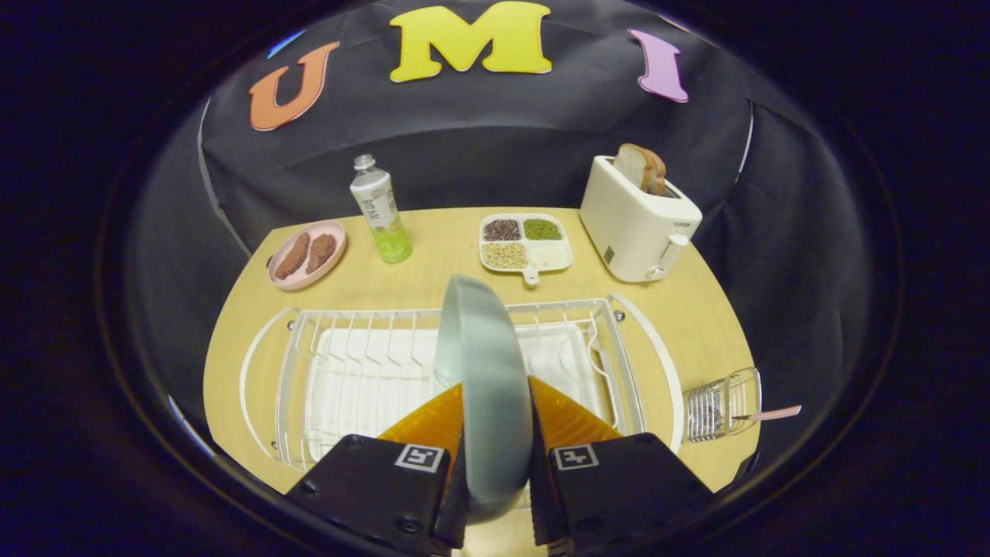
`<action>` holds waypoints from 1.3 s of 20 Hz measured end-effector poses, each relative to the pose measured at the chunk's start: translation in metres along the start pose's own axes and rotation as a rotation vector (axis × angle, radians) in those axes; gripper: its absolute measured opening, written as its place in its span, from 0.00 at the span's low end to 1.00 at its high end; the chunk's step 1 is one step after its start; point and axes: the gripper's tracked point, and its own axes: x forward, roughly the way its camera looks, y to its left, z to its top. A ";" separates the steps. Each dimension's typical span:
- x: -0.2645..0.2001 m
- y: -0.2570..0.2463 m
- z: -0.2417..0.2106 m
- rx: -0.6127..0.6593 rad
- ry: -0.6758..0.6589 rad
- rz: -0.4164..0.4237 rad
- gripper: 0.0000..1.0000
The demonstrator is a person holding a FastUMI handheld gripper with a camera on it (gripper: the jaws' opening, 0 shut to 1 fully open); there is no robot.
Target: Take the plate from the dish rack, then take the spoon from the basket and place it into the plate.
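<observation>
With the plate (483, 387) pinched edge-on between my jaws, closed on its rim above the rack (371, 371), step one is nearly through. Next I judge: set it flat on the bench (681, 309), then fetch the spoon (773, 414) from the basket (723, 402) at three o'clock.

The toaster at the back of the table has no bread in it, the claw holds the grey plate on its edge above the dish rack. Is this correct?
One point is wrong: the toaster has bread sticking out of its slot, as the gripper view shows. The rest stands: the claw holds the grey plate on edge between its fingers, above the dish rack.
</observation>
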 end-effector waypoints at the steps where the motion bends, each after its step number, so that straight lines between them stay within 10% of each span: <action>1: -0.002 0.000 0.003 -0.005 -0.006 -0.028 0.37; 10: -0.045 -0.006 0.046 -0.056 -0.210 -0.222 0.34; 26: -0.122 -0.049 -0.086 0.011 -0.206 0.048 0.33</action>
